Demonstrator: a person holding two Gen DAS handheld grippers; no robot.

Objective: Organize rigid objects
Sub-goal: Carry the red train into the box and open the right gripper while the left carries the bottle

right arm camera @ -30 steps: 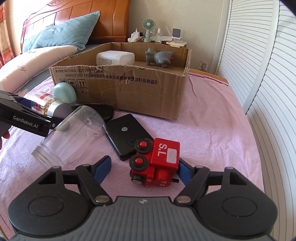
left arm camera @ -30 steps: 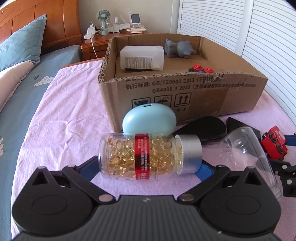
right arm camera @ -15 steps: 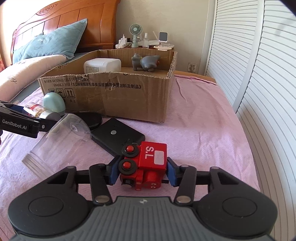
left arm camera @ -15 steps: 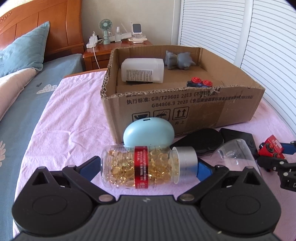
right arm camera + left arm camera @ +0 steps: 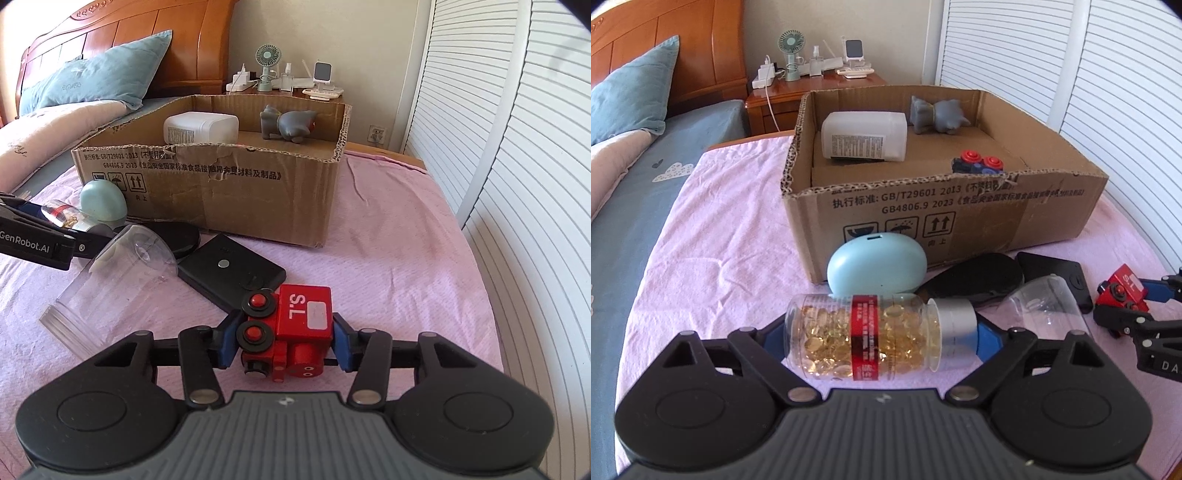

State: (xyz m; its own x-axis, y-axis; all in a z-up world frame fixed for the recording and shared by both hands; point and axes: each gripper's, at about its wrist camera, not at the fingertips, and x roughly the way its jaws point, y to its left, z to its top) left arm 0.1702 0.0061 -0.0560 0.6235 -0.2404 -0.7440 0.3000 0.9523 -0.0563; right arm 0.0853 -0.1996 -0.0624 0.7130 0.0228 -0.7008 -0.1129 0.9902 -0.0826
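My left gripper (image 5: 881,338) is shut on a clear bottle of golden capsules (image 5: 871,338) with a red label and silver cap, held sideways above the pink bedspread. My right gripper (image 5: 284,341) is shut on a red toy train (image 5: 291,330) marked "S.L", lifted off the bed. An open cardboard box (image 5: 960,206) stands ahead; it shows in the right wrist view (image 5: 236,192) too. Inside are a white plastic bottle (image 5: 864,136), a grey toy animal (image 5: 936,114) and a blue toy with red wheels (image 5: 977,164).
On the bedspread in front of the box lie a light blue egg-shaped case (image 5: 877,264), a black oval case (image 5: 971,277), a flat black box (image 5: 232,271) and a clear plastic cup (image 5: 110,280) on its side. White shutter doors (image 5: 517,184) run along the right. A nightstand (image 5: 812,81) stands behind.
Both grippers have risen with their loads. The right gripper closed on the red train and lifted it; the left lifted the capsule bottle and both views now look down more into the box.
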